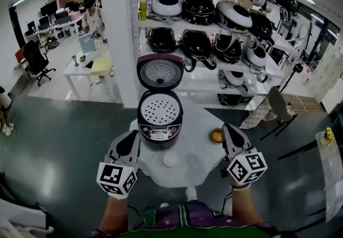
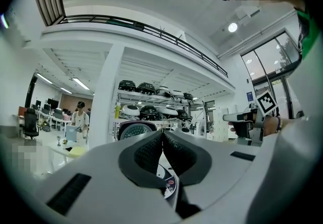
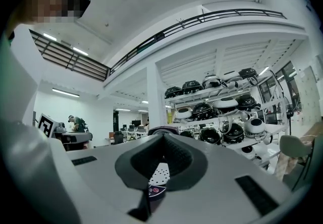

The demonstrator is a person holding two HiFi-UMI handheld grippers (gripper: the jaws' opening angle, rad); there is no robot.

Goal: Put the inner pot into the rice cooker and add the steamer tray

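Note:
A dark maroon rice cooker (image 1: 159, 122) stands on the small round white table (image 1: 195, 164), its lid (image 1: 159, 71) raised open. A white perforated steamer tray (image 1: 159, 109) sits in its top. My left gripper (image 1: 130, 138) hovers at the cooker's left front, shut and empty. My right gripper (image 1: 228, 132) hangs to the cooker's right, shut and empty as well. In the left gripper view the black pads (image 2: 150, 153) meet, with the cooker's control panel (image 2: 169, 186) showing below them. In the right gripper view the steamer tray (image 3: 160, 172) shows under the closed pads (image 3: 176, 160).
A small orange-filled cup (image 1: 216, 136) and a white round disc (image 1: 171, 159) lie on the table. Behind stands a white shelf rack (image 1: 214, 33) with several rice cookers. A white pillar (image 1: 118, 28) is at left; desks with a person (image 1: 92, 14) lie further off.

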